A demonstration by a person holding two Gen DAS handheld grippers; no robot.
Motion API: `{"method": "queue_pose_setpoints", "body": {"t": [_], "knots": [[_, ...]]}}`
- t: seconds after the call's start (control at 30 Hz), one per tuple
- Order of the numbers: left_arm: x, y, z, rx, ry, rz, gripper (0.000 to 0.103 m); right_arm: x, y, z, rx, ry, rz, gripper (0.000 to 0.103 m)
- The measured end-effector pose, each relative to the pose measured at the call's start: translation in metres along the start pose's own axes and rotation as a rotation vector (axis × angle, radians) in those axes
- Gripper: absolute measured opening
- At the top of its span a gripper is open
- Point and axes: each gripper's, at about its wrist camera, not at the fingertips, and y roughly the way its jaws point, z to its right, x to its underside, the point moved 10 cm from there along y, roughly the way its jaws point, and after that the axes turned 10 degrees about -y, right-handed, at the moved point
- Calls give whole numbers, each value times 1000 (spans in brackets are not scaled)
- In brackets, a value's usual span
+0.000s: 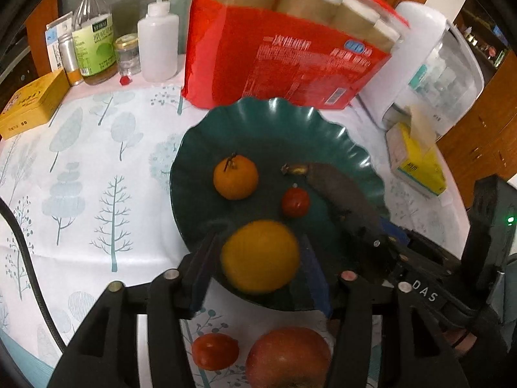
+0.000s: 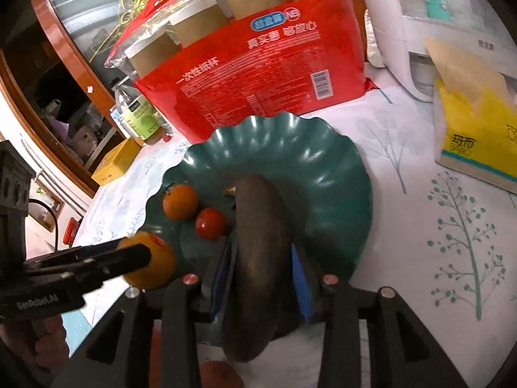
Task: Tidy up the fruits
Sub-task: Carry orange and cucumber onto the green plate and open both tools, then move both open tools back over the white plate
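Nearest the left wrist camera, an apple (image 1: 287,357) and a small red tomato (image 1: 215,350) lie side by side on the tree-print cloth of the surface (image 1: 97,194), just short of the plate's near rim and below the left claw (image 1: 260,258). That claw is closed on a yellow-orange citrus fruit (image 1: 260,257), one finger on each side of it, over the near edge of the dark green scalloped plate (image 1: 274,119). In the right wrist view the same fruit shows at the plate's left rim, half hidden by the left claw's finger.

The right claw (image 2: 263,255) holds a blackened banana (image 2: 258,249) between its blue-padded fingers (image 2: 300,278), gripped narrowly around the fruit's middle; the banana runs lengthwise along the fingers, with its stem end reaching toward the plate's centre. Whether it rests on the plate or hangs just above it cannot be told.

Farther in on the plate sit a small mandarin (image 1: 236,177) with a stem and a second red tomato (image 1: 295,202), near each other and just beside the banana's far end.

Behind the plate, touching or nearly touching its far rim, stands a red pack of paper cups (image 1: 278,64). To its left are a white squeeze bottle (image 1: 158,48), a small glass jar (image 1: 127,55), a green-labelled bottle (image 1: 95,42) and a yellow tin (image 1: 32,103). To the right lie a yellow tissue pack (image 2: 478,129) and, behind it, a white appliance (image 1: 429,64).
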Motion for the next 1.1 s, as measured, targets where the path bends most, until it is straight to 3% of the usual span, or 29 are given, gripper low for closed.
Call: {"method": "queue_pose_setpoints", "body": {"t": [0.07,0.37,0.83,1.1], "knots": [[-2,-10,3,4,4,19,66,-2,-8,2,2,3,13,46],[7,-66,17,11,16,63,68,-9,-78,0,44,-17,81,57],[75,-167,24,-47,25,113,74,40,-184,-24,73,-39,127,60],[120,-200,21,-67,-3,129,74,77,-215,-37,53,-47,121,62]]}}
